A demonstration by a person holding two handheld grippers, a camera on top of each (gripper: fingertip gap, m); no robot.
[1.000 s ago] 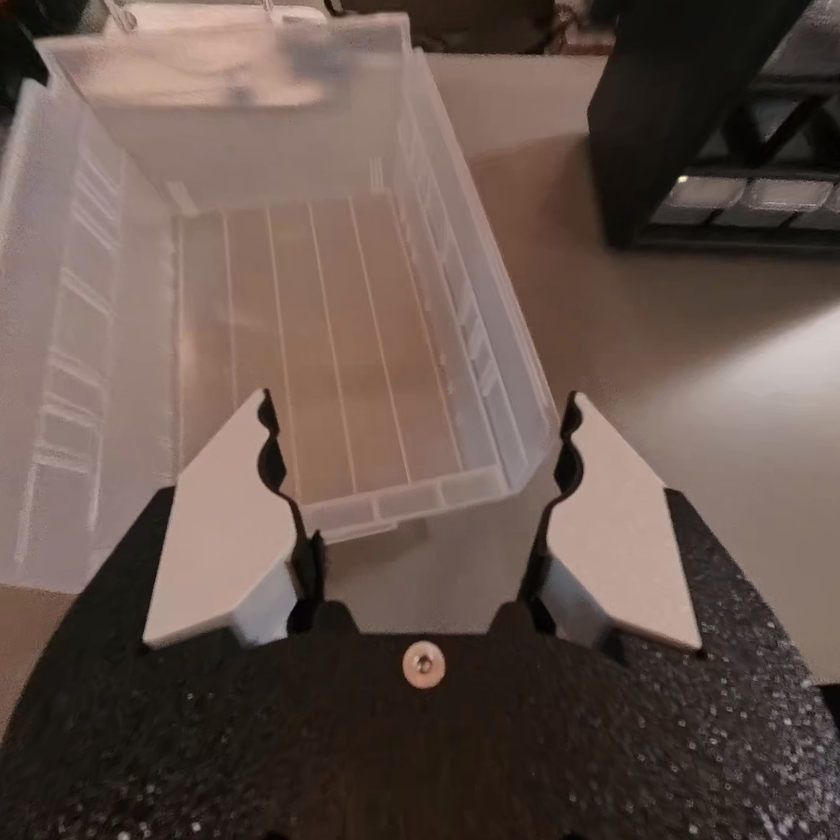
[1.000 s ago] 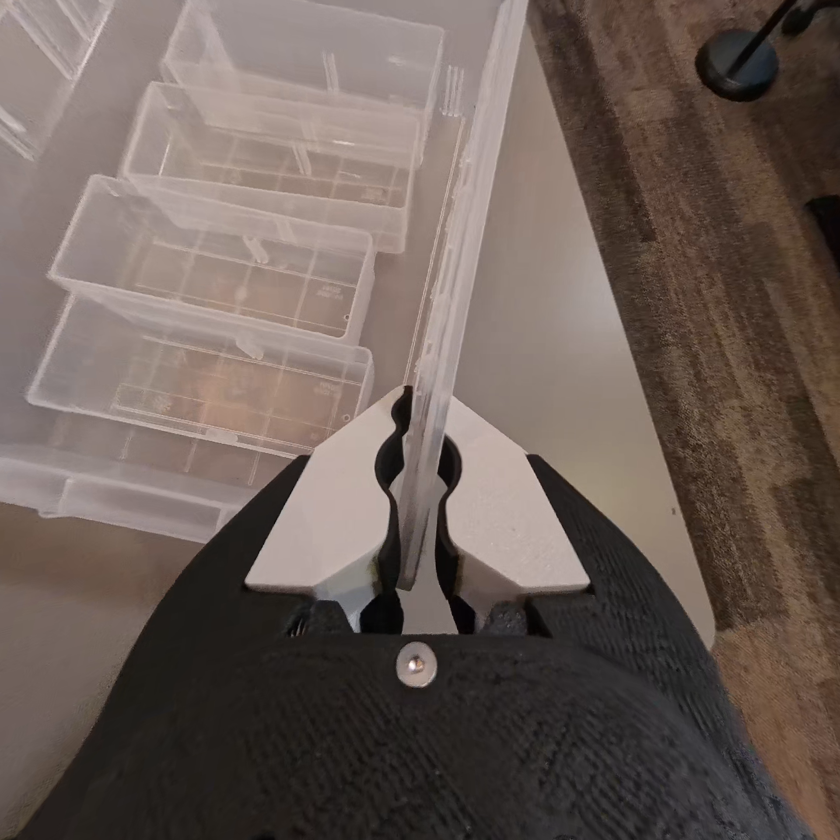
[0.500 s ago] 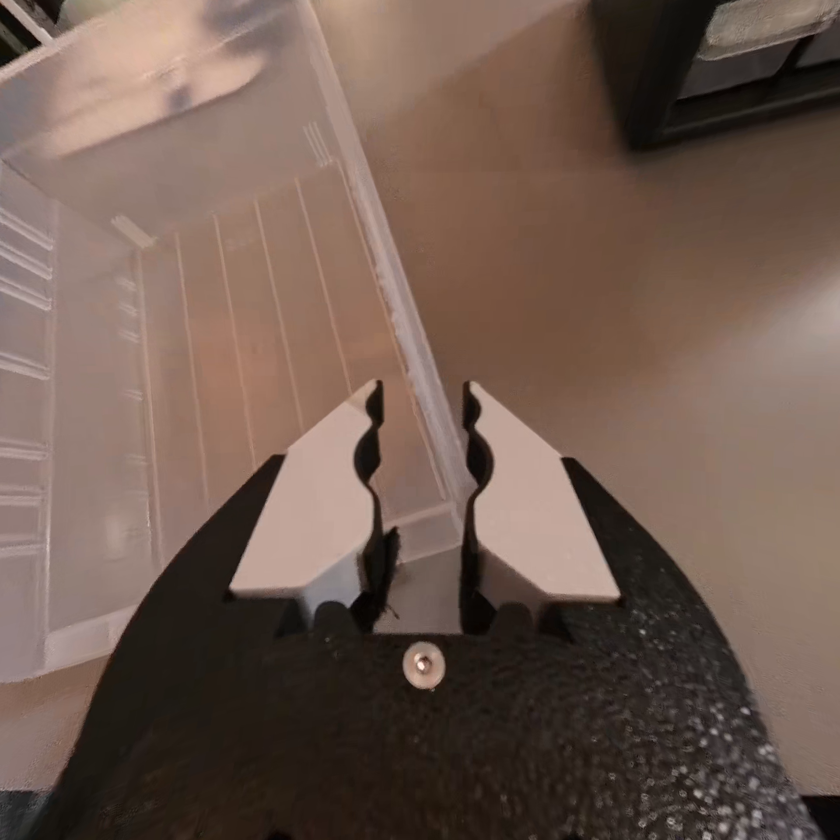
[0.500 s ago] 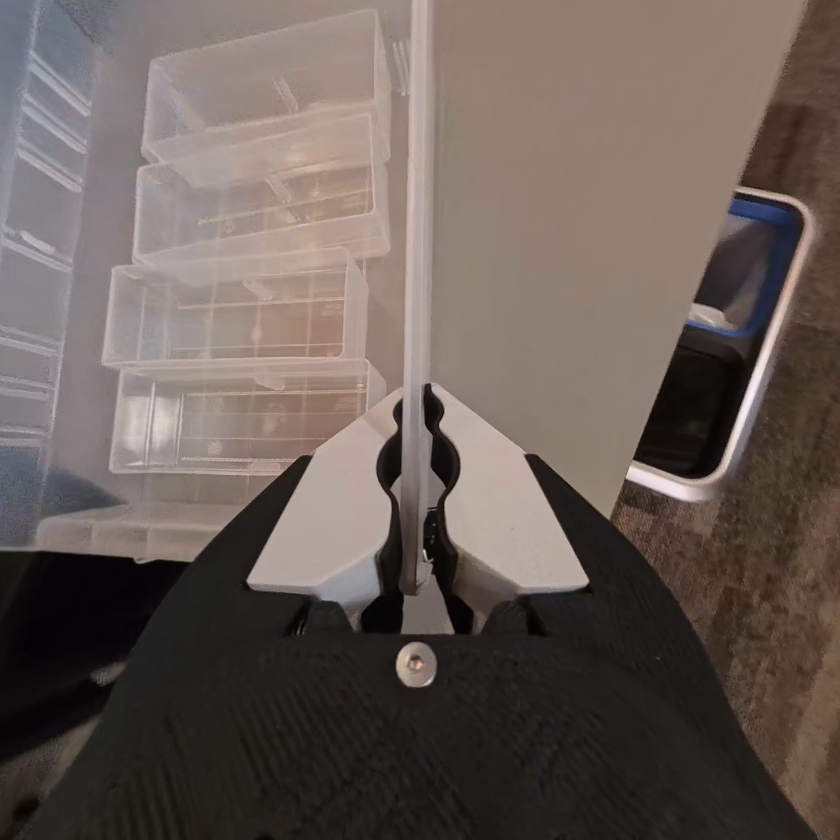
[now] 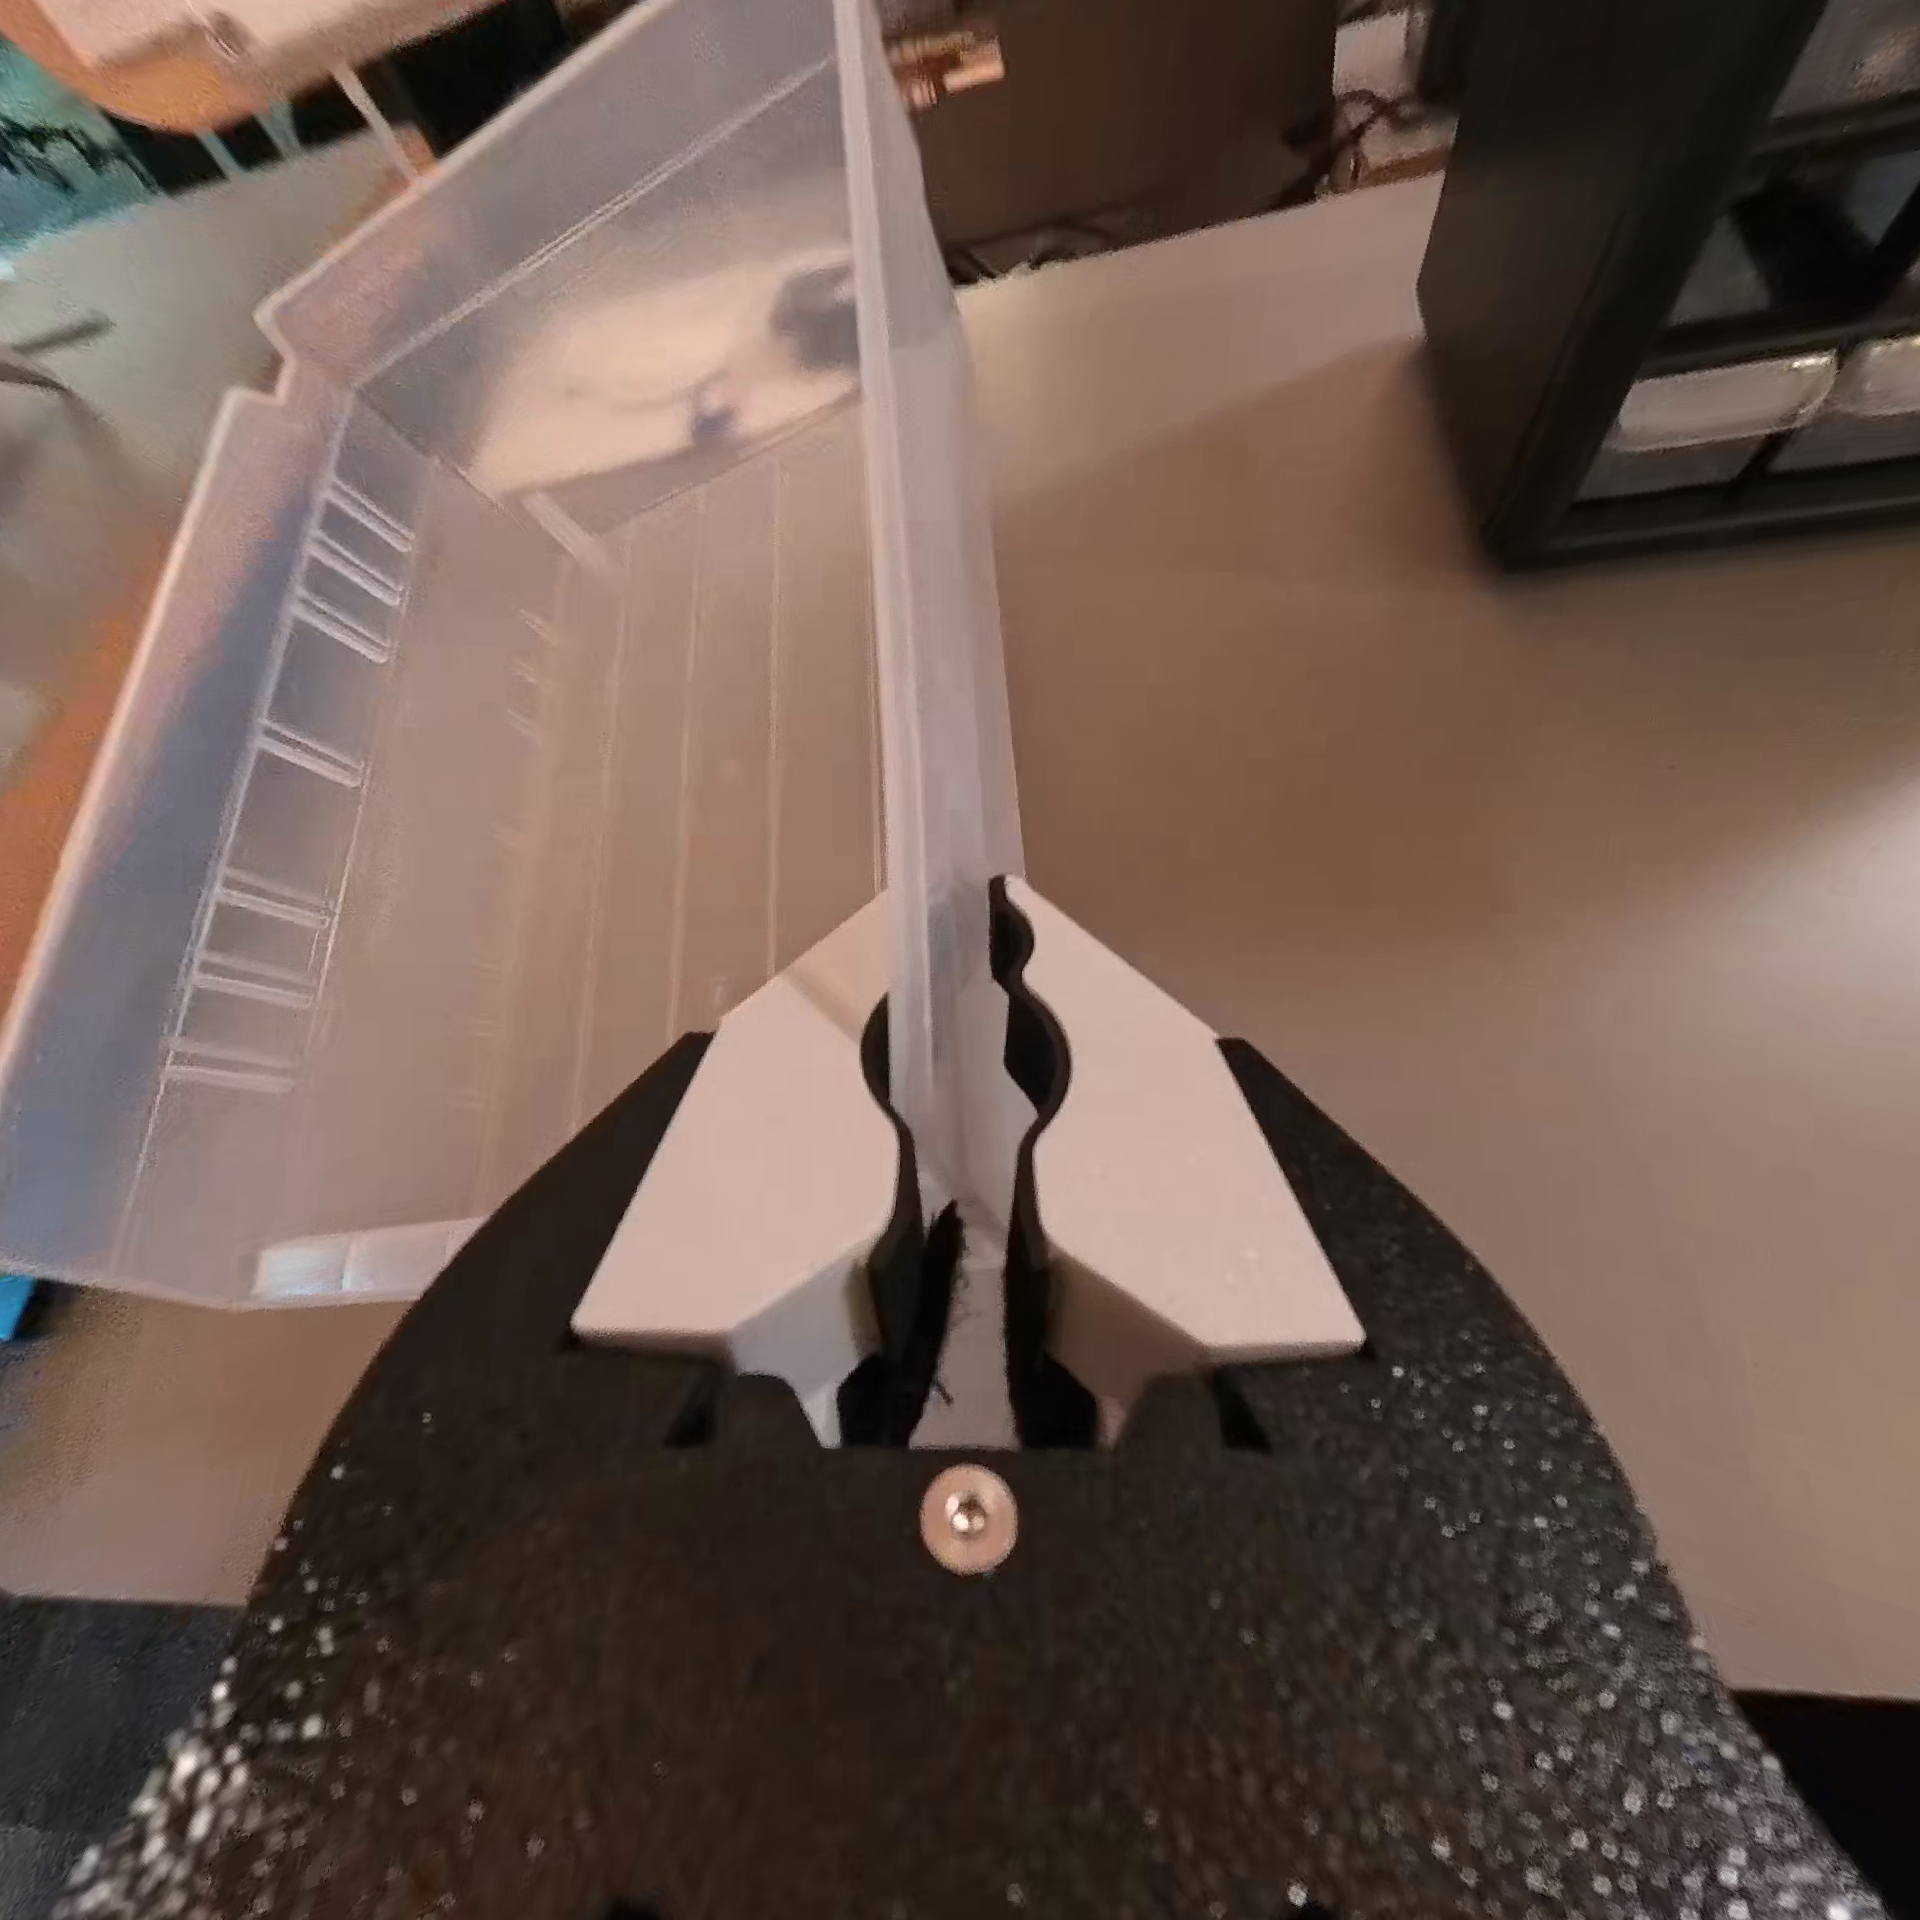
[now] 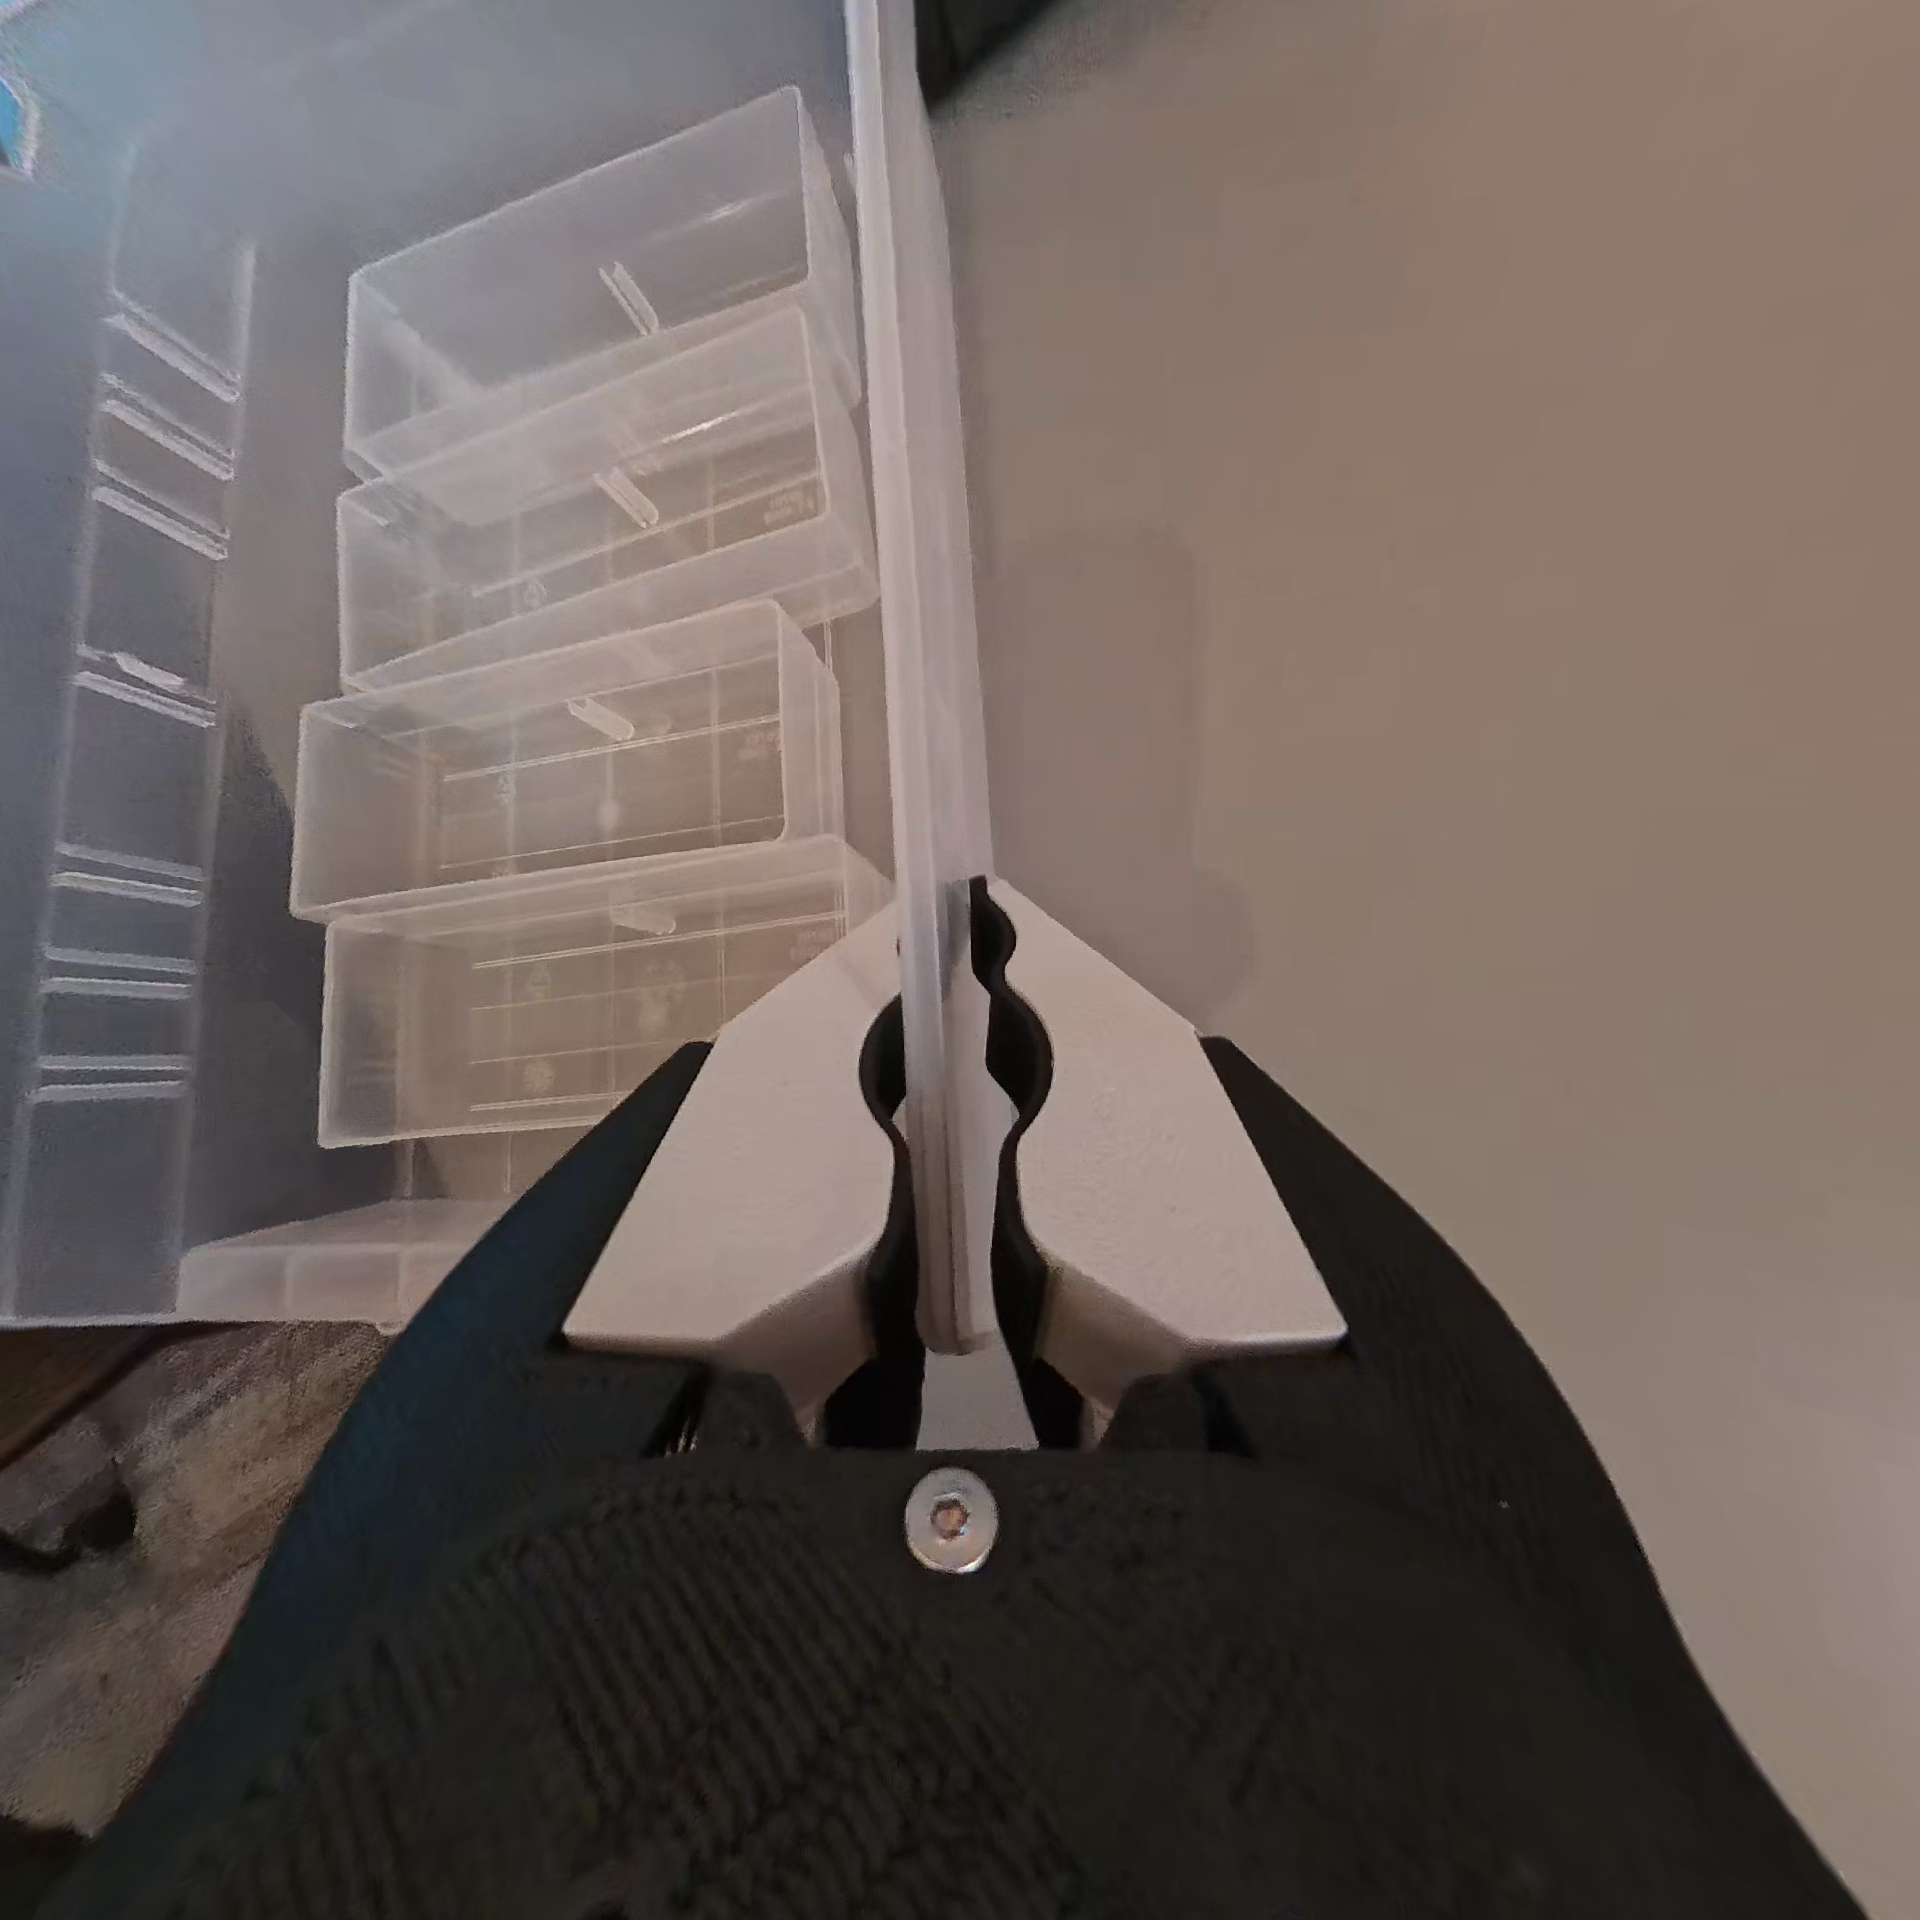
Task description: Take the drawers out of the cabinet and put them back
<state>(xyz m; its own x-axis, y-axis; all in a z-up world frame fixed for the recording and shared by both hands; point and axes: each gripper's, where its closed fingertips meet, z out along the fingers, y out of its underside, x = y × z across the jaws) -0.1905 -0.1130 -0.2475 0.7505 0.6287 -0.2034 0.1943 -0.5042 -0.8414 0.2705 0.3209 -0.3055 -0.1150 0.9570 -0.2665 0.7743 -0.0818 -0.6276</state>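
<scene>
My left gripper (image 5: 951, 935) is shut on the right side wall of an empty, large clear plastic drawer (image 5: 436, 790), tilted above the tan table (image 5: 1403, 935). My right gripper (image 6: 940, 935) is shut on the right side wall of another large clear drawer (image 6: 135, 727), also held off the table. Inside that drawer lie several small clear drawers (image 6: 582, 790) side by side. The black cabinet (image 5: 1621, 249) stands at the far right in the left wrist view, with small drawers in its slots.
The table's near edge (image 5: 1558, 1652) runs below my left gripper. The floor (image 6: 156, 1434) shows under the right drawer's near end. Dark clutter (image 5: 1091, 135) lies beyond the table's far edge.
My left gripper went from open behind the empty drawer to shut on its right wall and lifted it. My right gripper, still shut, swung its drawer so the table now lies to the right.
</scene>
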